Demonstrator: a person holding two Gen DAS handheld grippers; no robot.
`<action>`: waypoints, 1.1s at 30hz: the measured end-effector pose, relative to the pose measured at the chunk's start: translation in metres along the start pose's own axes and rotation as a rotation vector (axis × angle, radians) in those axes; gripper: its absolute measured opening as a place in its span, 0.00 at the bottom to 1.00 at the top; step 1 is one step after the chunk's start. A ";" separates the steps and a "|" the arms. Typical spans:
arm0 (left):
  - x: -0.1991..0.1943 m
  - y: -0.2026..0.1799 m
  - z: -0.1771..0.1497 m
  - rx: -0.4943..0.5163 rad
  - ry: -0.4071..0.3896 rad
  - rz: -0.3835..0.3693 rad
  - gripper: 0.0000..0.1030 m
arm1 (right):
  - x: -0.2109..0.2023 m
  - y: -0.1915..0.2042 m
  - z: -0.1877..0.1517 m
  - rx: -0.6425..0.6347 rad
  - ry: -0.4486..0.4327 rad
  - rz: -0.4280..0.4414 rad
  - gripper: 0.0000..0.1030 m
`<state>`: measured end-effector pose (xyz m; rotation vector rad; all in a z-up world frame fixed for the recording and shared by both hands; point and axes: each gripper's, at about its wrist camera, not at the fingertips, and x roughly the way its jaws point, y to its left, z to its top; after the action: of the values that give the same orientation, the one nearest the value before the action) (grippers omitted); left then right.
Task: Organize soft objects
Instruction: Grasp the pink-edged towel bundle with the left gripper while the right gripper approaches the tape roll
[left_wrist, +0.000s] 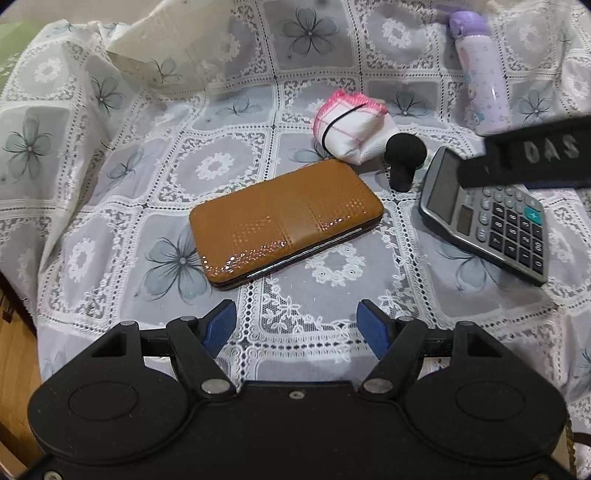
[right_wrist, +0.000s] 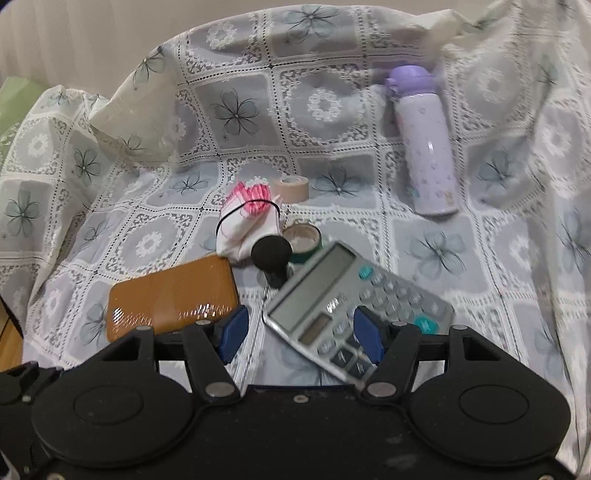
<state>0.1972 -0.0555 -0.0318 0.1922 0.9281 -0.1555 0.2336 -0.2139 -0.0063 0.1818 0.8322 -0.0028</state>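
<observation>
Spread over the worktop: a lace cloth (left_wrist: 258, 110) with grey flowers. At its middle, a flat brown case (left_wrist: 286, 221), lying at a slant. Just behind the case's far right corner, a white cloth bundle (left_wrist: 349, 129) with pink edging, bound by a black elastic band. Beside the bundle, on the side away from the case, a black mushroom-shaped foam piece (left_wrist: 404, 158), touching or nearly touching it. Right of the case, a grey calculator (left_wrist: 491, 225), tilted. Far behind the calculator, a lilac bottle (left_wrist: 480, 70), lying on the cloth. Behind the bundle in the right wrist view, a beige tape roll (right_wrist: 293, 188); a second, green roll (right_wrist: 303, 240) next to the foam piece.

Left claw (left_wrist: 295, 328) wide open, empty, in front of the case. Right claw (right_wrist: 297, 338) likewise wide open, gripping nothing, over the calculator's near end.
</observation>
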 end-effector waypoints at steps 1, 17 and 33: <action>0.004 0.000 0.001 0.000 0.007 -0.001 0.66 | 0.006 0.002 0.004 -0.009 0.003 0.002 0.61; 0.027 0.001 0.004 -0.009 0.031 -0.009 0.75 | 0.074 -0.001 0.043 -0.107 -0.012 -0.055 0.61; 0.028 0.004 0.081 0.091 -0.131 0.002 0.74 | 0.088 -0.050 0.068 -0.002 -0.054 -0.139 0.61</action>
<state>0.2774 -0.0721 -0.0069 0.2642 0.7915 -0.2064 0.3388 -0.2682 -0.0343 0.1215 0.7893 -0.1372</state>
